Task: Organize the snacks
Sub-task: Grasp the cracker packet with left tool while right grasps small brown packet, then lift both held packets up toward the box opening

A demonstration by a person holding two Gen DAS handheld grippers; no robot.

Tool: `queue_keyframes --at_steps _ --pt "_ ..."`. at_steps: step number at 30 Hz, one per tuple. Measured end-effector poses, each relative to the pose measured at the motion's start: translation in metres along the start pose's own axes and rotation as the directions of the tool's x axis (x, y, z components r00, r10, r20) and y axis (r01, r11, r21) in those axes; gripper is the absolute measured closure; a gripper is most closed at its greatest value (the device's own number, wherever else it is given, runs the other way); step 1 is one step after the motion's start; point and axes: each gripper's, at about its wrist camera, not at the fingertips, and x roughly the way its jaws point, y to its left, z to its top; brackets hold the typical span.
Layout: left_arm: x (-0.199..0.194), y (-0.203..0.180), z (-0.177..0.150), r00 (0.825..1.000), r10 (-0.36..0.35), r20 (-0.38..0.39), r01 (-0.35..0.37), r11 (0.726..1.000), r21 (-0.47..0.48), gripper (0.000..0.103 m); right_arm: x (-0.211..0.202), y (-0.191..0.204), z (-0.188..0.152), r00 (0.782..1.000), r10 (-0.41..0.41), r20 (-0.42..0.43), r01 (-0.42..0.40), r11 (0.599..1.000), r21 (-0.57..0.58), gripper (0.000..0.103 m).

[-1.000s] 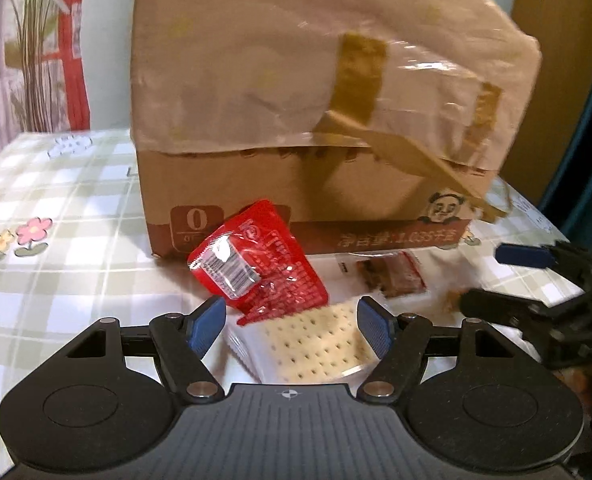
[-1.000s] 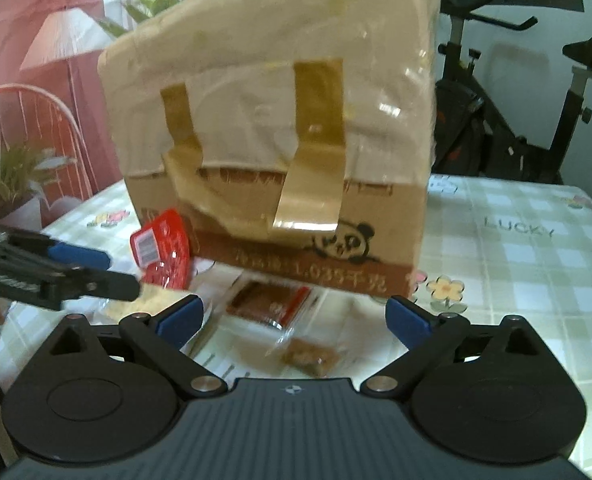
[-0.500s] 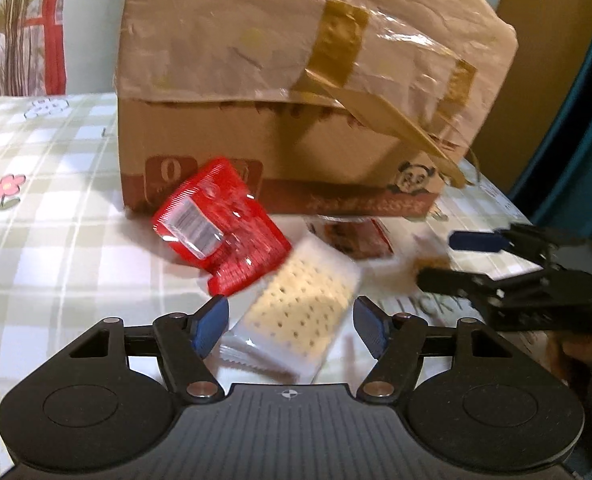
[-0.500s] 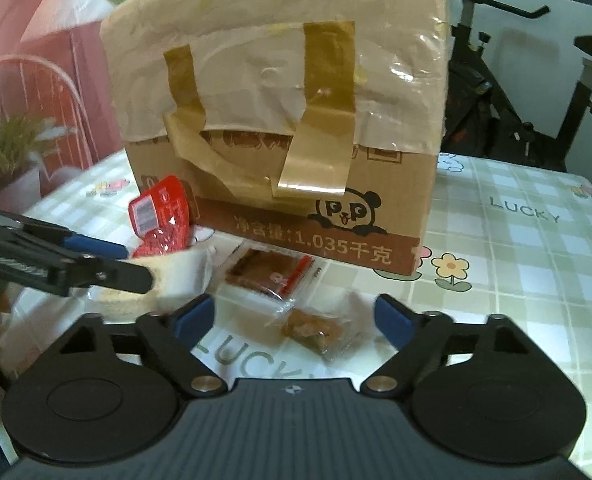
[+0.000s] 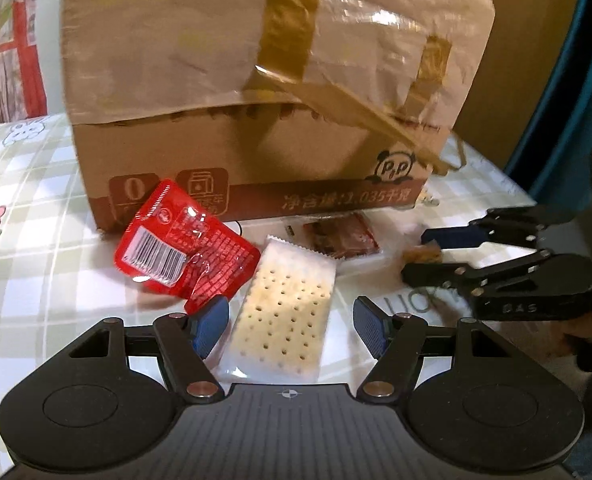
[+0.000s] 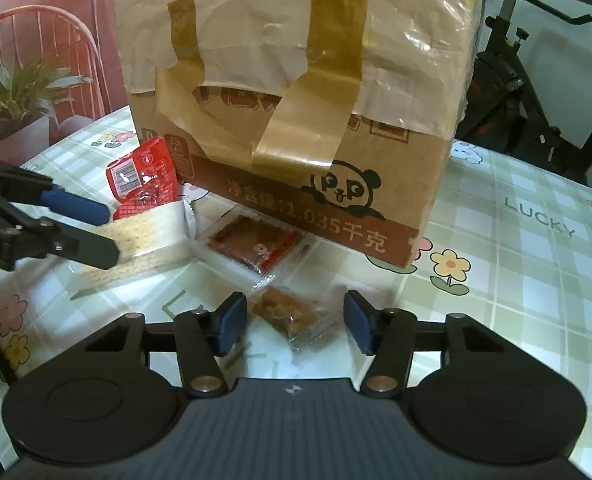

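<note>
Checked tablecloth [image 6: 516, 240] carries a taped carton [image 6: 296, 80]. Left gripper [image 5: 291, 320] brackets the cracker packet [image 5: 283, 312], unclenched; right gripper [image 6: 291, 322] is closing around a brown snack [image 6: 291, 314]. Only the right view shows an exercise bike [image 6: 536, 80].

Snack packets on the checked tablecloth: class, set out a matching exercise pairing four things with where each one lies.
Things:
1. cracker packet
2. red packet
3. small brown snack
4. dark brown packet

Places:
A. between the right gripper's fingers
B. between the left gripper's fingers
C. leaning against the cardboard box
D. flat on the table just before the box's printed band

Pairs: 1-B, 2-C, 3-A, 4-D
</note>
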Motion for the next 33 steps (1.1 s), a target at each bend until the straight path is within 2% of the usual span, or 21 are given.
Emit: queue_keyframes --at_steps 3,6,7,14,18,21,33 --pt "0.008 -0.007 0.0 1.0 0.025 -0.004 -0.025 0.999 0.029 0.033 -0.002 0.002 0.0 1.0 0.003 0.004 -0.003 1.0 0.003 0.061" --pt "0.008 -0.017 -0.006 0.995 0.1 0.013 -0.101 0.991 0.089 0.049 -0.003 0.004 0.001 1.0 0.009 0.001 -0.009 1.0 -0.007 0.063" --pt "0.007 -0.018 -0.008 0.994 0.108 0.022 -0.11 0.989 0.095 0.05 -0.002 0.005 0.001 1.0 0.009 0.001 -0.009 1.0 -0.011 0.063" --pt "-0.005 -0.011 -0.012 0.994 0.098 0.056 -0.099 0.995 0.011 0.051 0.005 0.011 0.004 1.0 -0.006 0.003 0.006 0.999 -0.035 0.063" --pt "-0.022 -0.012 -0.01 0.99 0.098 0.1 -0.098 0.995 -0.008 0.051 0.003 0.016 0.004 1.0 -0.008 0.001 0.008 0.999 -0.033 0.071" --pt "-0.036 -0.012 -0.01 0.987 0.094 0.128 -0.092 0.996 -0.02 0.051 -0.003 0.018 0.002 1.0 -0.003 0.02 0.003 1.0 -0.008 0.075" --pt "-0.061 -0.016 -0.009 0.975 0.083 0.205 -0.076 0.996 -0.043 0.051 -0.038 0.031 0.007 0.993 -0.009 0.115 0.011 1.0 -0.016 0.075"
